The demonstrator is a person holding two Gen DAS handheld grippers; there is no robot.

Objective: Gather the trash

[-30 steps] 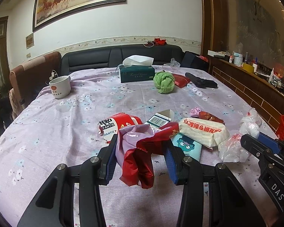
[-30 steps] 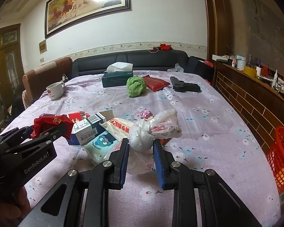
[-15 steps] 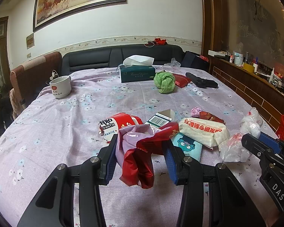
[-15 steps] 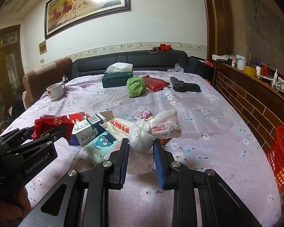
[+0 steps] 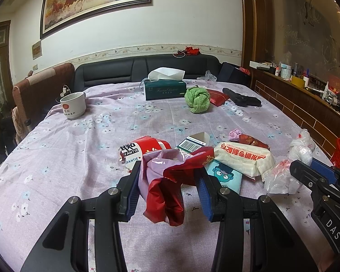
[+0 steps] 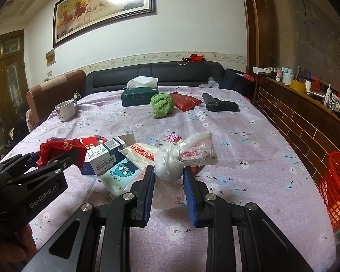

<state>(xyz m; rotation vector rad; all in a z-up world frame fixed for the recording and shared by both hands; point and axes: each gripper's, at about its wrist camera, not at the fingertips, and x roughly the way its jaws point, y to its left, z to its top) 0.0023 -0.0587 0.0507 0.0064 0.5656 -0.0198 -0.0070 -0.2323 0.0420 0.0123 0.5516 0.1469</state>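
My left gripper (image 5: 168, 176) is shut on a crumpled red and lilac plastic wrapper (image 5: 167, 181) and holds it just above the table; it also shows at the left of the right wrist view (image 6: 56, 151). My right gripper (image 6: 168, 176) is shut on a knotted clear plastic bag (image 6: 183, 154); it also shows at the right of the left wrist view (image 5: 299, 151). Between them lies a trash pile: a red Yantie pack (image 5: 136, 150), a barcode box (image 6: 106, 156), a white Korean-print wrapper (image 5: 242, 158), a blue cartoon packet (image 5: 225, 174).
A red mesh basket (image 6: 335, 185) stands beside the table at the right. Farther back on the flowered cloth (image 5: 124, 117) are a white mug (image 5: 73, 104), a tissue box (image 5: 164, 89), a green cloth ball (image 5: 197, 98), a red pouch (image 6: 184, 100) and a black holster-like object (image 6: 219, 105).
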